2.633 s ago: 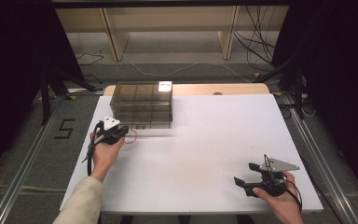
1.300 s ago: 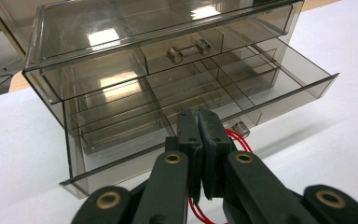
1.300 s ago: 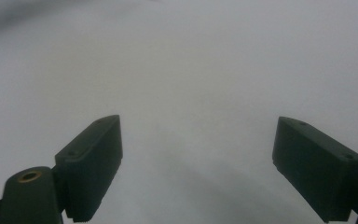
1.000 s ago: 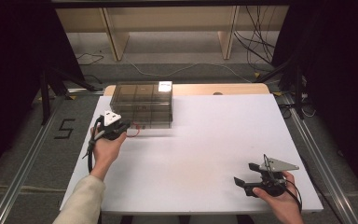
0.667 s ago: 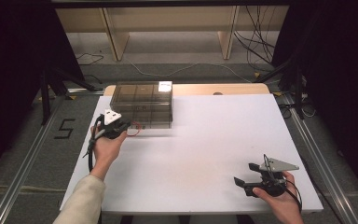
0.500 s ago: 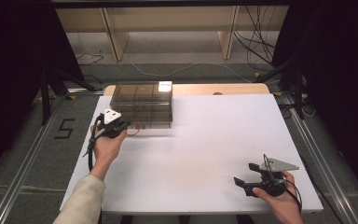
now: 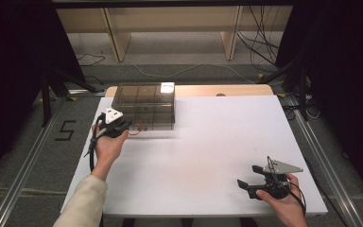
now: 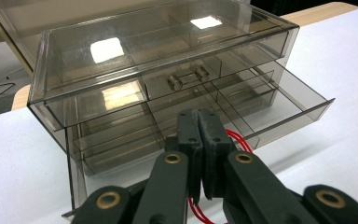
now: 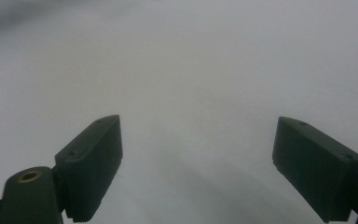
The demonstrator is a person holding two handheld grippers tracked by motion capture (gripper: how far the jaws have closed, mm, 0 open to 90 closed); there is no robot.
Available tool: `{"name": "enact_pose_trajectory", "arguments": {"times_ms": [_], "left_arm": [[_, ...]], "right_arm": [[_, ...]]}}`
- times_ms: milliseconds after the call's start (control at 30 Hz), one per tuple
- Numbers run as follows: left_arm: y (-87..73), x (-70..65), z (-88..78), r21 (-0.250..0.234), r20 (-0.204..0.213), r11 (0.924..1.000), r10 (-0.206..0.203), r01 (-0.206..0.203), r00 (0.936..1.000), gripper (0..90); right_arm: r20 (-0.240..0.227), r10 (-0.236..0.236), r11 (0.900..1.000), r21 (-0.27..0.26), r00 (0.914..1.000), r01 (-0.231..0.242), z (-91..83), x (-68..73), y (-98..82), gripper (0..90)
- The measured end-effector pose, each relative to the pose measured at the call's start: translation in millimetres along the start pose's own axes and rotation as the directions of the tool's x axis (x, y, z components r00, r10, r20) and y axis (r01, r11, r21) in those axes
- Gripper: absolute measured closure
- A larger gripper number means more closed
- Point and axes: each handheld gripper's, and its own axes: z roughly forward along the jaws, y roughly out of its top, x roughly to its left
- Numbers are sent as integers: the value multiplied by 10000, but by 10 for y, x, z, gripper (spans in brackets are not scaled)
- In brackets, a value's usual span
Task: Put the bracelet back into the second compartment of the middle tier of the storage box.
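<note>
A smoky clear drawer box [image 7: 144,101] stands at the back left of the white table [image 7: 217,137]. In the left gripper view its lower drawer [image 8: 284,107] is pulled out, while the upper drawer with its small handle [image 8: 185,78] is closed. My left gripper [image 7: 128,125] [image 8: 199,121] sits just in front of the open drawer. Its jaws are shut on a thin red loop [image 8: 235,138] [image 7: 138,126] that pokes out beside them. Near the front right edge, my right gripper [image 7: 249,176] [image 9: 198,154] hangs open over bare table with nothing between its fingers.
Beyond the table are wooden shelf legs [image 7: 116,38] and loose cables [image 7: 260,42] on the floor. A "5" mark [image 7: 65,130] lies on the floor at the left, beside a metal rail [image 7: 23,165]. The table's wooden back edge [image 7: 217,89] shows behind the white sheet.
Since the earliest frame my left gripper has edged a little closer to the drawer box with the red loop. Over the last second nothing has moved. The right gripper has kept still.
</note>
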Motion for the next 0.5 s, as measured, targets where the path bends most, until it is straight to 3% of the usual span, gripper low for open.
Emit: {"name": "enact_pose_trajectory", "arguments": {"times_ms": [500], "left_arm": [[63,17,63,98,-66,9999,141,-140,9999,881]], "right_arm": [[13,37,10000,-14,10000,-37,5,-8,-3,167]]}}
